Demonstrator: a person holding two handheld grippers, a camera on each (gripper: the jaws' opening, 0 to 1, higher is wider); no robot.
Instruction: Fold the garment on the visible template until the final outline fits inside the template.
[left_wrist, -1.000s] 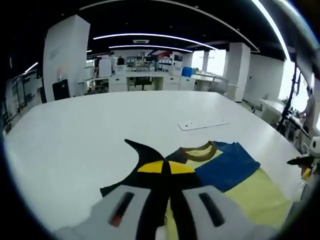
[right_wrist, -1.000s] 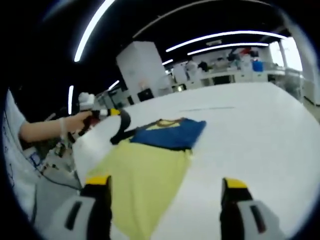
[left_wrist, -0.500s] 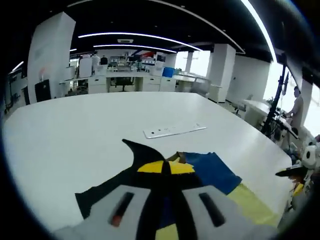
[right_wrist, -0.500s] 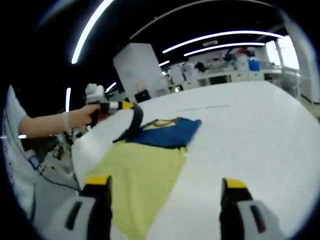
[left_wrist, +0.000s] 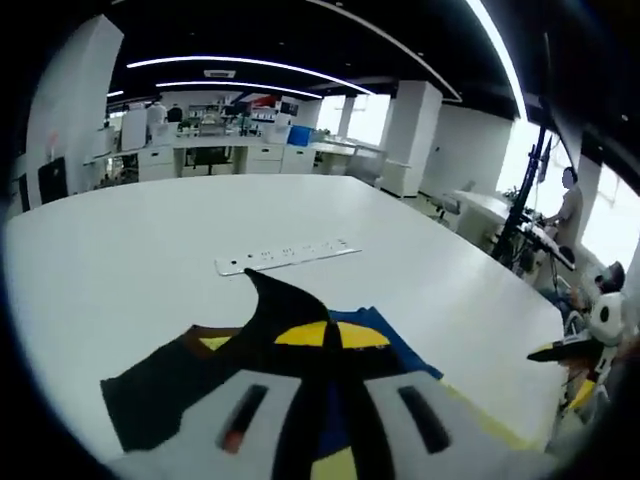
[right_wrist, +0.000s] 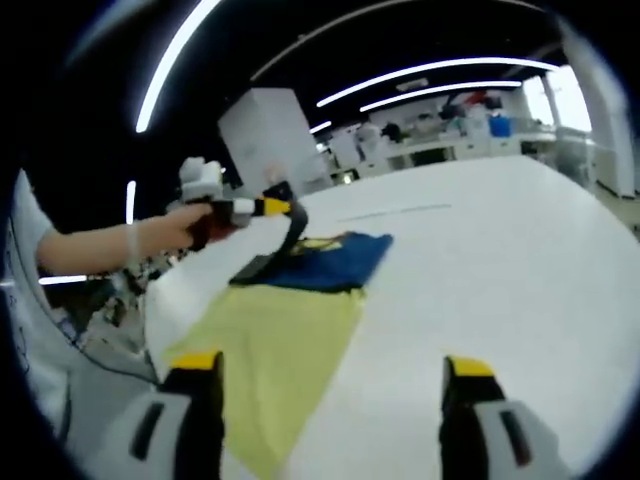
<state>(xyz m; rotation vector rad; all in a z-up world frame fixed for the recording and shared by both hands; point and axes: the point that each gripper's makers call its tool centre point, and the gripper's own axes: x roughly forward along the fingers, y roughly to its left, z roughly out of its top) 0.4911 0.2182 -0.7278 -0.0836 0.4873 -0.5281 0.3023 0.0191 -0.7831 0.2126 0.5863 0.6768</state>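
Note:
A garment with a pale yellow body (right_wrist: 275, 340), a blue chest part (right_wrist: 335, 262) and black sleeves lies on the white table (right_wrist: 520, 260). My left gripper (left_wrist: 325, 335) is shut on a black sleeve (left_wrist: 268, 305) and holds it up above the blue part (left_wrist: 385, 335). In the right gripper view, a hand holds that left gripper (right_wrist: 283, 207) with the black sleeve (right_wrist: 288, 238) hanging from it. My right gripper (right_wrist: 332, 368) is open with nothing between its fingers, low over the yellow hem and the table.
A long white strip (left_wrist: 285, 257) lies on the table (left_wrist: 130, 240) beyond the garment. The table's edge runs near the hem at the left of the right gripper view. Desks and a pillar stand far behind; a person (left_wrist: 570, 205) stands at far right.
The left gripper has carried the black sleeve up and across toward the blue chest part. The right gripper has stayed open in about the same place.

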